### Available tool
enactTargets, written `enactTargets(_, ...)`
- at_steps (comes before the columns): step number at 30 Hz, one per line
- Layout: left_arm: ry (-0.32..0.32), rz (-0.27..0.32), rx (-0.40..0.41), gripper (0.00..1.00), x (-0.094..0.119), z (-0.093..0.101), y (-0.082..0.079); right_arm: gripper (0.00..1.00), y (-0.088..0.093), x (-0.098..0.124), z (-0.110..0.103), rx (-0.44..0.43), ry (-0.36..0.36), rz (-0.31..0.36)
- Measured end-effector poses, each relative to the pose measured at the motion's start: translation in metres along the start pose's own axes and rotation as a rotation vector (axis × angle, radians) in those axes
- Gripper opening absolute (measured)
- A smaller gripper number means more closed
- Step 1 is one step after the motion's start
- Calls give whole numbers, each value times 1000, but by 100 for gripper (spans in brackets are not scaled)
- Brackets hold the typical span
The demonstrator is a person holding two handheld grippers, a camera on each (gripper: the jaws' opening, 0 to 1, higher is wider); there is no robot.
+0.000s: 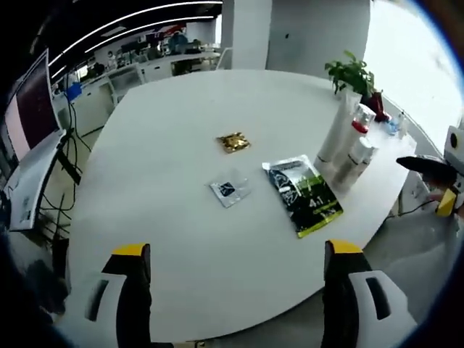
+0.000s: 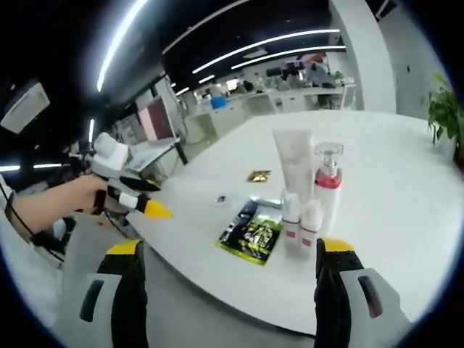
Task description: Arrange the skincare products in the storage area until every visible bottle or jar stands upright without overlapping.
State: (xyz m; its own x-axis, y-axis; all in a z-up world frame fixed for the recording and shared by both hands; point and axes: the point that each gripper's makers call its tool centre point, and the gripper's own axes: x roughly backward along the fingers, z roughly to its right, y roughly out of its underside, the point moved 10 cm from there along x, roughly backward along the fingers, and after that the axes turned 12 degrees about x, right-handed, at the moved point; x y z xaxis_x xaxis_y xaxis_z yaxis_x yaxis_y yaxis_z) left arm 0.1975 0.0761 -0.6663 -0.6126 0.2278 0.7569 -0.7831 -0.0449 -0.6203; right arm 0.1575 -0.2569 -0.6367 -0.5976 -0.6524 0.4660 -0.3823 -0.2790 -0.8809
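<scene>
In the left gripper view the left tool (image 1: pixel 235 279) hangs spread and empty over the white bench (image 1: pixel 167 145), skincare bottles (image 1: pixel 348 141) upright at 2 o'clock; in the right gripper view the right tool (image 2: pixel 228 279) gapes empty, bottles (image 2: pixel 308 188) upright at 12 o'clock beside a green pouch (image 2: pixel 254 233).

Tube (image 2: pixel 293 163) and pump bottle (image 2: pixel 328 181) upright behind two small bottles (image 2: pixel 301 223) on table (image 2: pixel 406 217), sachet (image 2: pixel 252 233) beside them

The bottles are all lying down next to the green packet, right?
Not lying down. In the right gripper view the tube, the red bottle and two small bottles stand upright. They are next to the green packet.
</scene>
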Motion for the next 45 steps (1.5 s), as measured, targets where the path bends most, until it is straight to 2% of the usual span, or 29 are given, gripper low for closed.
enactTargets(5,8,-8,7,93,-14,10,-7,97,0,0,1,-4,3,-6)
enactTargets(8,31,34,61,88,-18,17,-9,97,1,-1,1,-7,7,-8)
enactTargets(10,29,52,79,91,-24,17,-13,96,1,-1,1,-13,9,-14)
enactTargets(14,14,25,64,94,-30,20,-15,96,2,-2,1,-16,4,-25)
enactTargets(17,7,18,70,93,-40,18,-19,96,2,-3,1,-15,2,-27)
enactTargets(21,-23,6,92,91,-46,18,-18,96,2,-3,2,-21,8,-28)
enactTargets(24,-62,-11,125,88,-60,13,-19,96,2,-3,2,-29,13,-30)
enactTargets(29,-85,-7,163,84,-72,15,-23,96,3,-3,3,-32,18,-39)
enactTargets(45,-162,1,191,73,-107,15,-32,96,4,-5,5,-59,40,-57)
